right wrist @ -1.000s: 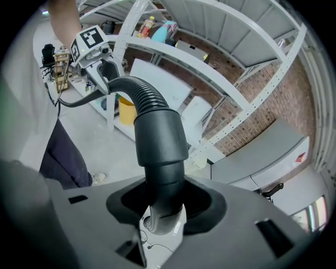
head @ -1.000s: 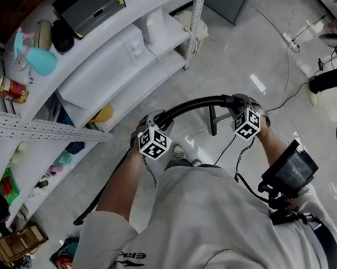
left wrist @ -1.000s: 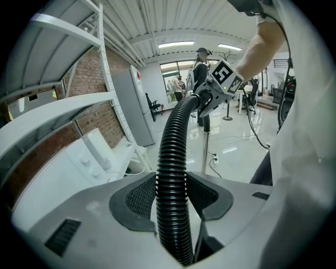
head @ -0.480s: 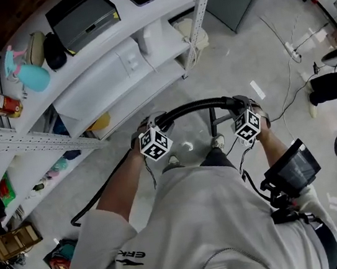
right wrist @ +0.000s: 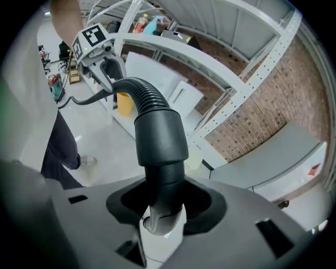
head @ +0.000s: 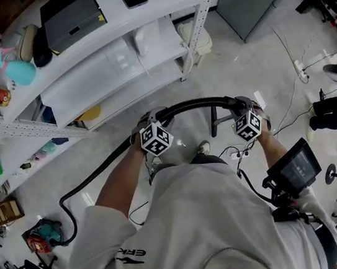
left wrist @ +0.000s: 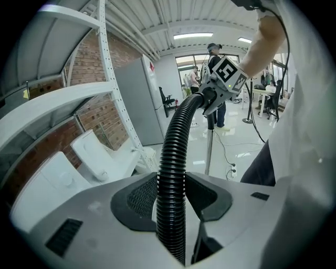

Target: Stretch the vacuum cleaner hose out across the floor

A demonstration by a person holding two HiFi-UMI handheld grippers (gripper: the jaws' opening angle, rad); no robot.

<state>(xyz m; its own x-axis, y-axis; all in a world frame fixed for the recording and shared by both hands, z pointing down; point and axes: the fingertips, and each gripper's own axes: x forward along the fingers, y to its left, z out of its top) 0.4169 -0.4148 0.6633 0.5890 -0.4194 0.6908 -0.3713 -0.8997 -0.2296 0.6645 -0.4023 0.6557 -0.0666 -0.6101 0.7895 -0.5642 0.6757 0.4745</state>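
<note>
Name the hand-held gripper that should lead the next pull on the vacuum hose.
Right, probably. The right hand-held gripper clamps the rigid end cuff; the left hand-held gripper, whose jaws have just closed further on the ribbed hose, sits nearer the slack trailing over the floor.

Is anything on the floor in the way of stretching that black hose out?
Some things could. The hose trails along the floor beside the white shelving, and a power strip with its cables lies on the floor to the right. The bare floor between them looks open.
</note>
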